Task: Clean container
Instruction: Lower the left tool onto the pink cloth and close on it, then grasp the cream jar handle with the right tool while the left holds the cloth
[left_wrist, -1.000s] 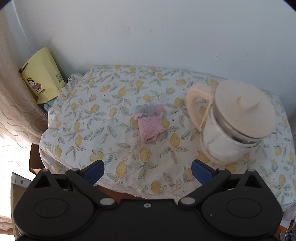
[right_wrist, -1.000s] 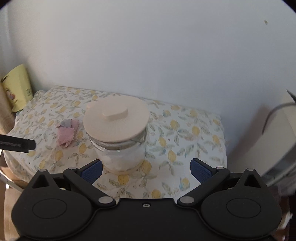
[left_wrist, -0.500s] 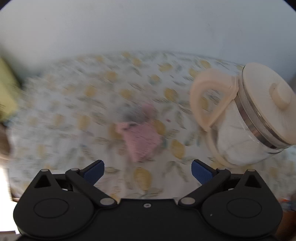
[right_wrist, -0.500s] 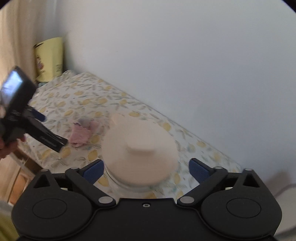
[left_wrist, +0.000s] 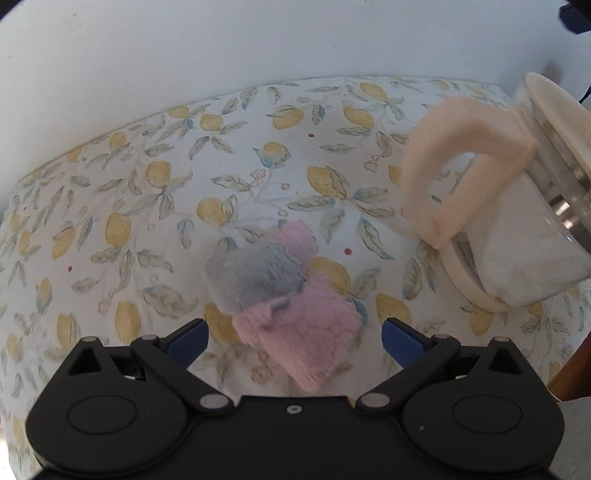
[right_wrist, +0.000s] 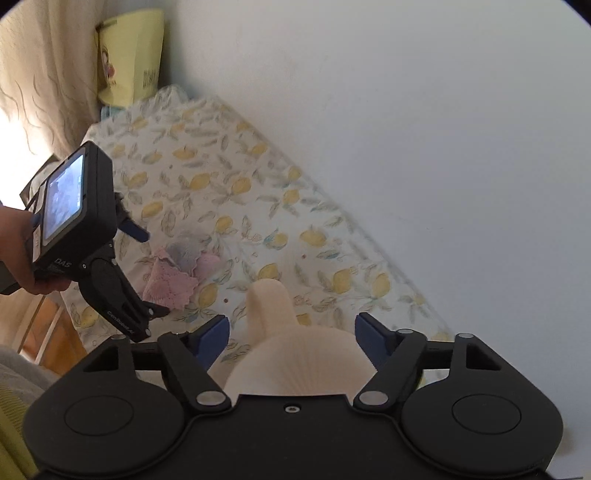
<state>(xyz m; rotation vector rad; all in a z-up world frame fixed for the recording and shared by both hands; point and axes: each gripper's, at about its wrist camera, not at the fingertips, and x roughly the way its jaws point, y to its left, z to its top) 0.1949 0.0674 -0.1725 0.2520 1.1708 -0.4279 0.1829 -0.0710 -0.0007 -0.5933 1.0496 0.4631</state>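
One jug (left_wrist: 509, 206) stands right of one pink-and-grey cloth (left_wrist: 288, 306) on the lemon-print table (left_wrist: 147, 206). The left gripper (left_wrist: 294, 336) is spread around the cloth, the right gripper (right_wrist: 291, 339) spread over the lid (right_wrist: 295, 363), apparently not touching. A yellow bag (right_wrist: 131, 55) stands far left.

Glass pitcher (left_wrist: 517, 236), cream lid (right_wrist: 295, 362) on, cream handle (left_wrist: 461, 162), upright on lemon-print cloth; crumpled pink-grey rag (left_wrist: 288, 302) nearby, apart.
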